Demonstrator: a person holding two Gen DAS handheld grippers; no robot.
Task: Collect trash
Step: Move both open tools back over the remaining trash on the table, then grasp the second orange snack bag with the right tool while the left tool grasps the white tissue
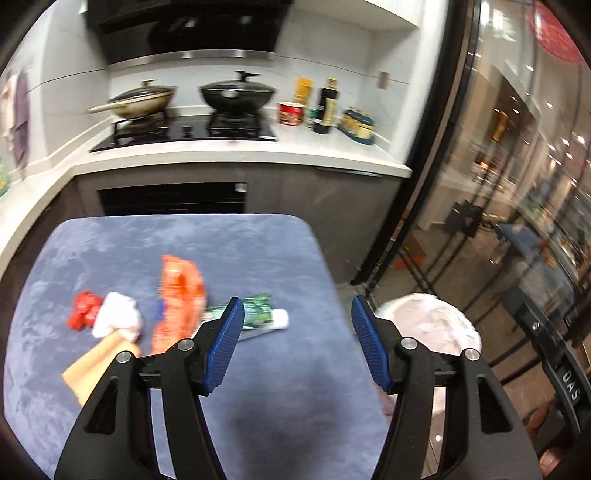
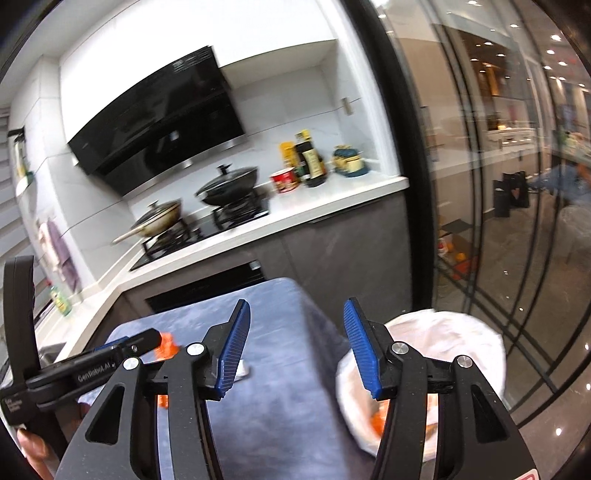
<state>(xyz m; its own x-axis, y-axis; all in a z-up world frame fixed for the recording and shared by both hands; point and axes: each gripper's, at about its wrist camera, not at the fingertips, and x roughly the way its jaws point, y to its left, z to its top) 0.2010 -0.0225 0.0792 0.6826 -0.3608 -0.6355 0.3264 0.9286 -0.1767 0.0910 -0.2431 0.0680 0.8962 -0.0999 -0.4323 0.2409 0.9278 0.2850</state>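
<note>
Left wrist view: left gripper (image 1: 297, 345) spread and empty over the blue table (image 1: 122, 243); orange wrapper (image 1: 179, 295), green wrapper (image 1: 258, 314), red scrap (image 1: 83, 308) and tissue (image 1: 118, 315) remain, so approach one piece squarely. Right wrist view: right gripper (image 2: 297, 349) spread, empty, beside the lined bin (image 2: 461, 339) off the table's right edge.

White-tiled kitchen: black range hood (image 1: 192, 33) above a hob (image 1: 184, 131) with 2 lidded woks, glass partition (image 1: 517, 184) at right.

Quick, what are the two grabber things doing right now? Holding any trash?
Left hand-held gripper: open, holding nothing, above the blue table.
Right hand-held gripper: open, holding nothing, between the table and the white-lined bin.
</note>
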